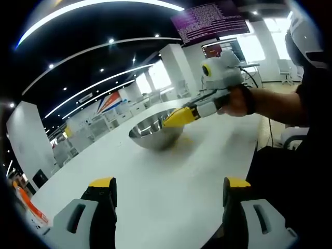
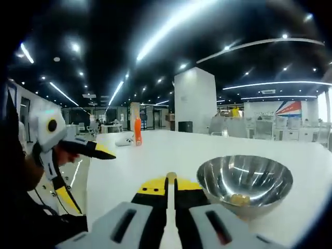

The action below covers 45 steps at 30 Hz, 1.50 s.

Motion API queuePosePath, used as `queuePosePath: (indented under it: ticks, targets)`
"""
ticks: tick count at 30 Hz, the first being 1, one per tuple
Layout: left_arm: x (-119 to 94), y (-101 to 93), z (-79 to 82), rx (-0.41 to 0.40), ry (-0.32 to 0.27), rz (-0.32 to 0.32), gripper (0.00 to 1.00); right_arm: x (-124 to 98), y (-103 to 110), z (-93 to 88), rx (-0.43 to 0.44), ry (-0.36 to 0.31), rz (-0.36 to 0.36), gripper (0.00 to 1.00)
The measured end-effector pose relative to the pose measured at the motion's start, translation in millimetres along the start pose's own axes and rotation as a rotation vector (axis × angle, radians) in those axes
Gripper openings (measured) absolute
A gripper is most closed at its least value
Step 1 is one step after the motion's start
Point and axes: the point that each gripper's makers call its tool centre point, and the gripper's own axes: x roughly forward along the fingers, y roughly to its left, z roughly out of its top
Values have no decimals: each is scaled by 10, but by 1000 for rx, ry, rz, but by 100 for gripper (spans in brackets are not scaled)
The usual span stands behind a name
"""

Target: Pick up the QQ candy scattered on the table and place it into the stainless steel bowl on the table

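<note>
Lit from above by long ceiling light strips (image 2: 171,26) and small spot lamps against a dark ceiling. Strong daylight glare through windows (image 1: 251,46) in the left gripper view, washed out to white. Bright, evenly lit white table (image 1: 171,181), with only a soft shadow under the stainless steel bowl (image 2: 245,181). Streaked highlights on the bowl's inside. Heavy fisheye bending toward the edges; background soft, slightly blurred.

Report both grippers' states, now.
Left gripper: open, holding nothing.
Right gripper: shut on a small tan candy piece, beside the shiny stainless steel bowl.
</note>
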Motion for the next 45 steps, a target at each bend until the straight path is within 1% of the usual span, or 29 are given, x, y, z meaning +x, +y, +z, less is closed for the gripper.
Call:
queuePosePath:
  ticks: [5,8,12,14,17,22,25,27,30,33,34,37,40,43,45]
  targets:
    - [4,1,-7,0,2,0,85,-89,-49,378,-53,-68,-24,5]
    - [1,11,-5,-1,1,3,85,-142,-68,554,-70,-98,-31,5]
    - [6,6,0,1,1,1,85,-182,-110,740,-102,-125,-43,5]
    - [11,1,7,1,0,-1,85,-182,-146,792,-116,-128,-50,5]
    - [15,1,19,2,-2,-1,85,-168,-233,824,-142,-115,-72,5]
    - [16,2,30,5,-2,1,85,-118,-468,855,-198,-92,-131,5]
    - [14,-3,34,7,-2,0,85,-62,-645,834,-227,-77,-169,5]
    - [12,-2,37,8,-1,1,85,-15,-782,764,-227,-52,-193,5]
    - [5,3,44,9,-2,4,85,53,-990,605,-207,-18,-226,5]
    - [2,8,41,8,-2,6,85,125,-1207,373,-165,25,-257,5]
    - [0,6,38,9,-1,6,85,138,-1238,326,-162,34,-259,5]
    - [-6,8,32,7,-1,6,85,155,-1372,99,-142,80,-284,5]
    - [-16,20,14,7,3,10,85,157,-1441,-55,-127,109,-294,6]
    - [-14,27,6,7,5,11,85,155,-1470,-140,-119,125,-299,6]
    - [-9,22,8,6,3,8,85,148,-1476,-145,-122,120,-298,7]
